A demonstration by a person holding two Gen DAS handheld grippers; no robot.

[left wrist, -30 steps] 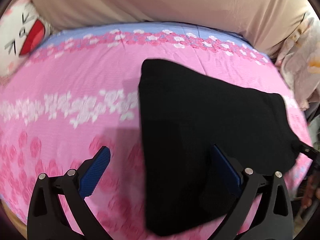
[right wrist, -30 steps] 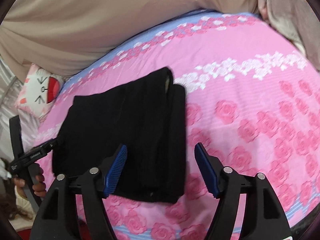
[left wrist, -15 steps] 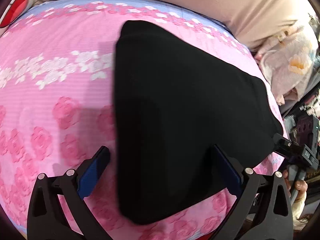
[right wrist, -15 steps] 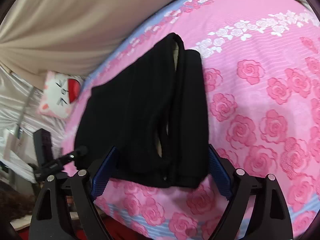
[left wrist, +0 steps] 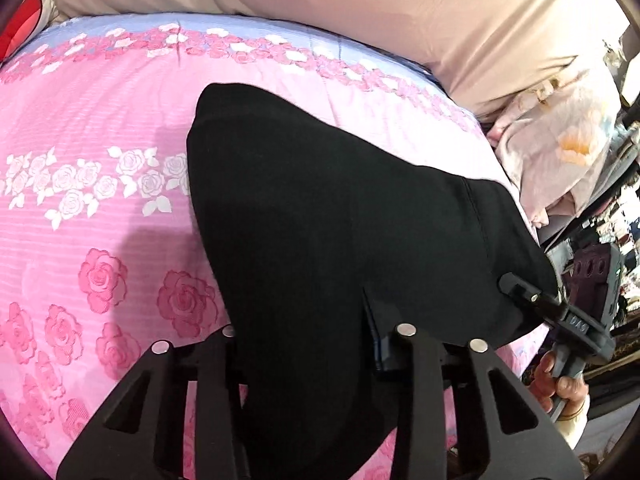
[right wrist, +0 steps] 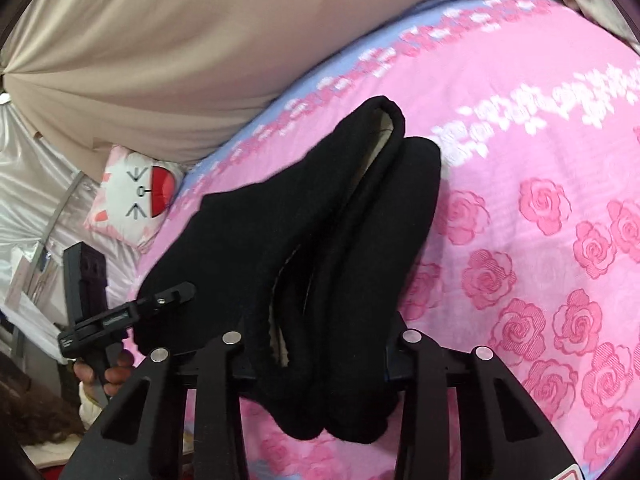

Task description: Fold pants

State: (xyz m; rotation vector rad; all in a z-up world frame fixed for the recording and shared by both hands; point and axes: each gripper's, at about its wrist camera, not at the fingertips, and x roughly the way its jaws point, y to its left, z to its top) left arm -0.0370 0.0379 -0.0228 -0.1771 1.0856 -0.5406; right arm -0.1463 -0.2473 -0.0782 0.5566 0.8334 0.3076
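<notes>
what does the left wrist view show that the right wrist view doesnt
Only the left wrist view shows the pale floral bedding heaped beyond the bed's right side, and the right gripper reaching the pants. Only the right wrist view shows the cat-face pillow, the left gripper, and the light lining between the folded layers. Both show the black pants on the pink rose bedspread with the beige curtain behind.

Your black pants [left wrist: 340,232] lie folded into a thick bundle on the pink bedspread [left wrist: 80,208], one corner toward 11 o'clock. From the right wrist, stacked layers [right wrist: 320,264] gape, pale lining showing between.
</notes>
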